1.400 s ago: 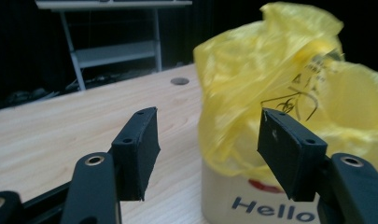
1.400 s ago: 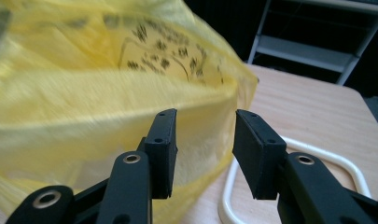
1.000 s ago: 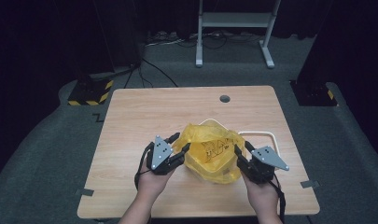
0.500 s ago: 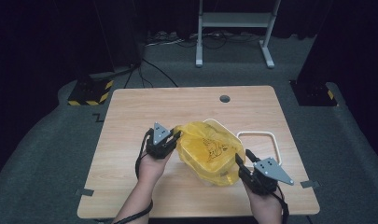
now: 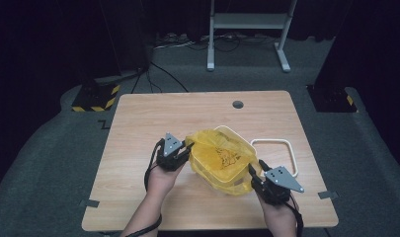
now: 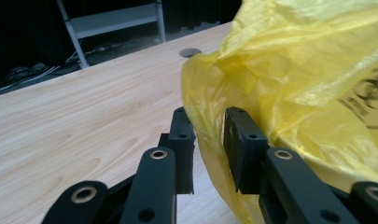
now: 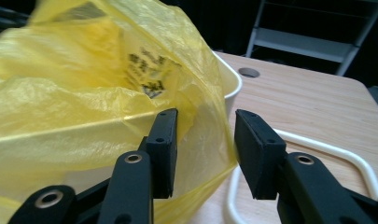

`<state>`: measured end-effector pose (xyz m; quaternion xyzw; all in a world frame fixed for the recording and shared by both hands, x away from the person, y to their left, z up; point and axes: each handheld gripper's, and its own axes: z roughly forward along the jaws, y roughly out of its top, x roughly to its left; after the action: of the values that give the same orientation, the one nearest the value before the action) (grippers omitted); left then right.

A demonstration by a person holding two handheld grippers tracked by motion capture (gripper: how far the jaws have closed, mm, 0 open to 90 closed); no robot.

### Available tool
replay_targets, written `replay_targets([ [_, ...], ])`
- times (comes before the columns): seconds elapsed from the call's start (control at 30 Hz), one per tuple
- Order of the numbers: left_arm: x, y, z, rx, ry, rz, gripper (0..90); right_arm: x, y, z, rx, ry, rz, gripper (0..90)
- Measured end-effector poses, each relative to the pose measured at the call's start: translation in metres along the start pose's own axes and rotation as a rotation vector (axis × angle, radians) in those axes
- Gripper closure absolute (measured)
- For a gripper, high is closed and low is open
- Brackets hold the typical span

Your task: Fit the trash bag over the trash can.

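A yellow plastic bag (image 5: 220,158) lines a white bin (image 5: 227,131) in the middle of the wooden table (image 5: 153,118). My left gripper (image 5: 186,148) is at the bag's left edge. In the left gripper view its jaws (image 6: 207,114) have just been opening a little, and the film (image 6: 294,70) hangs loose in the gap between them. My right gripper (image 5: 256,167) is at the bag's near right corner. Its jaws (image 7: 205,114) stand apart, with a fold of the bag (image 7: 84,93) between them, next to the bin's rim (image 7: 231,84).
A white rounded frame (image 5: 271,141) lies flat on the table right of the bin, close to my right gripper (image 7: 326,149). A round hole (image 5: 237,104) is near the table's far edge. A metal stand (image 5: 247,19) and cables are on the floor beyond.
My left gripper has moved a little farther up the table to the bag's left edge. The right gripper has drawn back slightly toward the near edge, and the bag has spread out toward it.
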<state>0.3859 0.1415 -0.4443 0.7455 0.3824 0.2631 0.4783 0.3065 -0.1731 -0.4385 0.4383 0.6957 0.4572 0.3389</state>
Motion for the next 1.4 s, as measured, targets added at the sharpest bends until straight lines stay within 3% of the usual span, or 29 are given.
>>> replay_targets([
  [0.17, -0.010, -0.004, -0.007, -0.015, -0.021, 0.014, 73.8, -0.008, 0.005, 0.007, 0.012, -0.025, -0.008, 61.1],
  [0.43, -0.033, -0.018, -0.033, -0.043, -0.038, 0.030, 74.0, -0.018, 0.012, 0.019, 0.008, -0.034, -0.024, 61.9],
  [0.53, -0.034, -0.022, -0.042, -0.050, -0.025, 0.010, 68.3, -0.019, 0.016, 0.020, 0.013, -0.037, -0.024, 60.0],
  [0.73, -0.032, -0.023, -0.060, -0.100, 0.021, -0.016, 53.7, -0.014, 0.023, 0.000, -0.041, -0.052, -0.037, 59.8],
  [0.87, -0.033, -0.021, -0.068, -0.131, 0.029, -0.023, 47.0, -0.011, 0.029, -0.012, -0.078, -0.065, -0.037, 59.8],
  [1.0, -0.036, -0.016, -0.071, -0.151, 0.023, -0.017, 41.7, -0.005, 0.034, -0.018, -0.098, -0.037, -0.029, 59.9],
  [1.1, -0.042, -0.010, -0.072, -0.169, 0.015, 0.006, 38.3, -0.002, 0.032, -0.012, -0.071, -0.005, 0.000, 59.5],
  [1.4, -0.058, 0.016, -0.073, -0.215, -0.019, 0.062, 34.0, 0.000, 0.020, 0.010, 0.006, 0.029, 0.058, 59.3],
])
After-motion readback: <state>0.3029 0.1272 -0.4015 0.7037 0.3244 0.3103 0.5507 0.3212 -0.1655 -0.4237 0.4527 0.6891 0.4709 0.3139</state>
